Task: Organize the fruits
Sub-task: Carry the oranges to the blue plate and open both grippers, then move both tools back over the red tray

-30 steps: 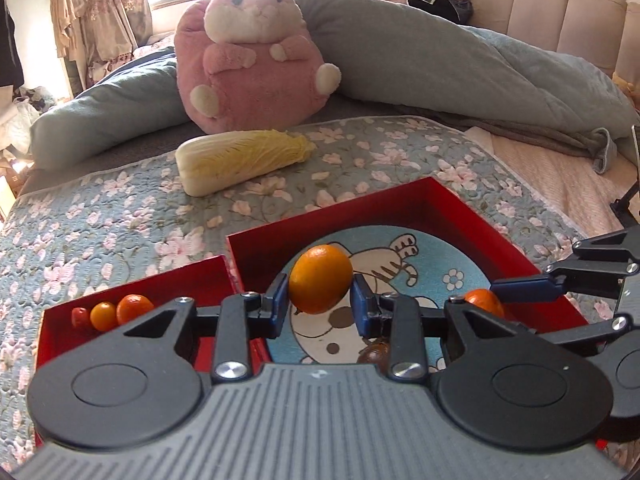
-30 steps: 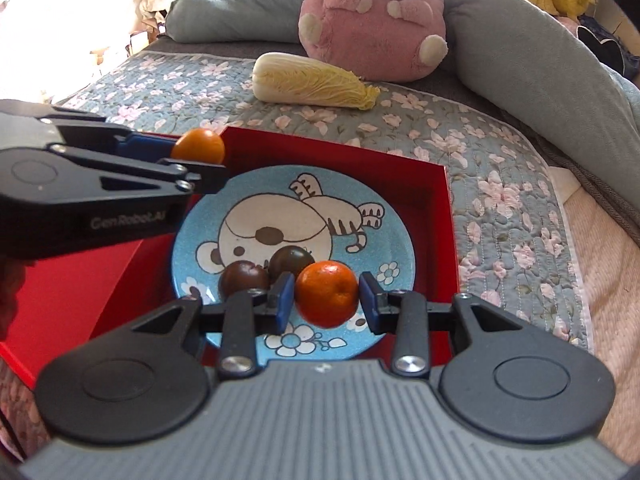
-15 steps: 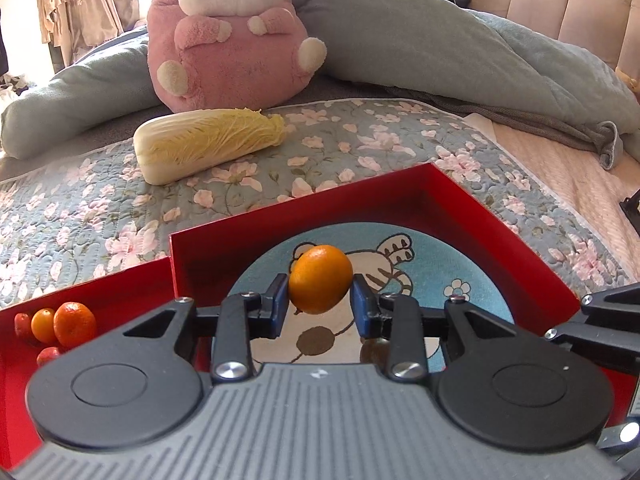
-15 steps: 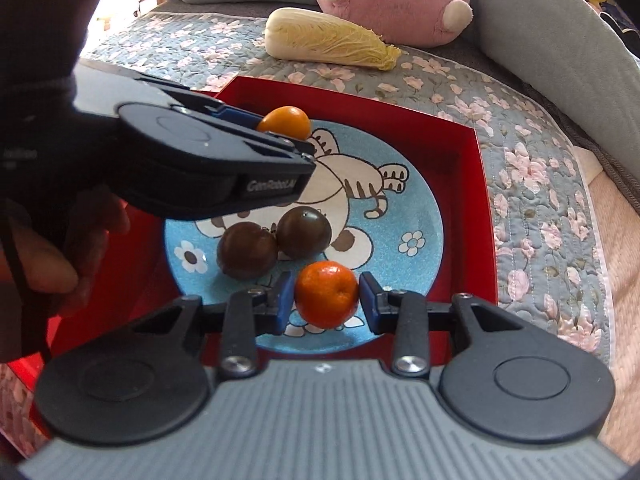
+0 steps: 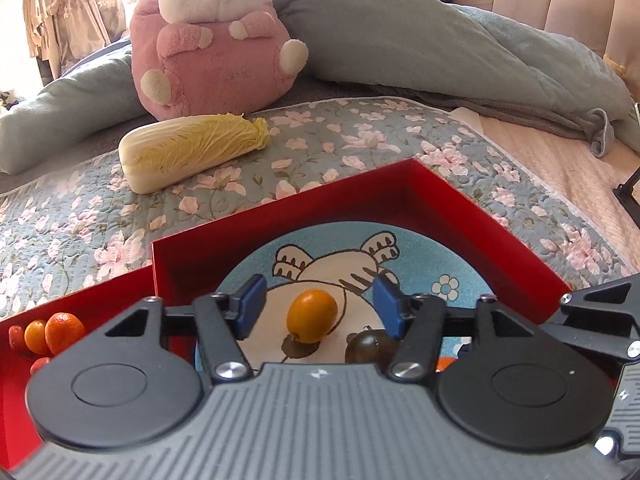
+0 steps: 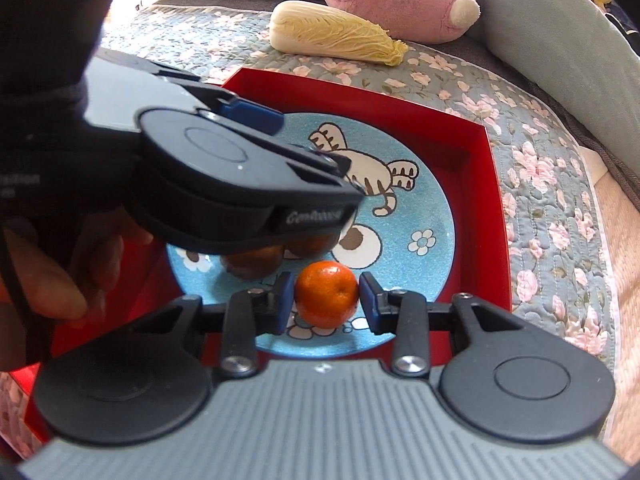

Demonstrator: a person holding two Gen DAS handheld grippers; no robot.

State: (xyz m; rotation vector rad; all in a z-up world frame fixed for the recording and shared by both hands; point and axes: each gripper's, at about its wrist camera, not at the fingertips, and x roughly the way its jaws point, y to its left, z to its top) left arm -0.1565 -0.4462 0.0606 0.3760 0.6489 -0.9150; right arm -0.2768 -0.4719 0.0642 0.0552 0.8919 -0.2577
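left tool lets go of the kumquat

the left tool [image 5: 316, 306] has just been opening its jaws, and the kumquat [image 5: 311, 315] it gripped a moment ago now lies free on the blue plate [image 5: 460, 276], between the wide pads but touching neither. the plate sits inside the red box [image 5: 472, 208] on the bed. the right tool [image 6: 326, 298] is holding a mandarin [image 6: 327, 294] low over the same plate, beside two dark fruits [image 6: 252, 262].
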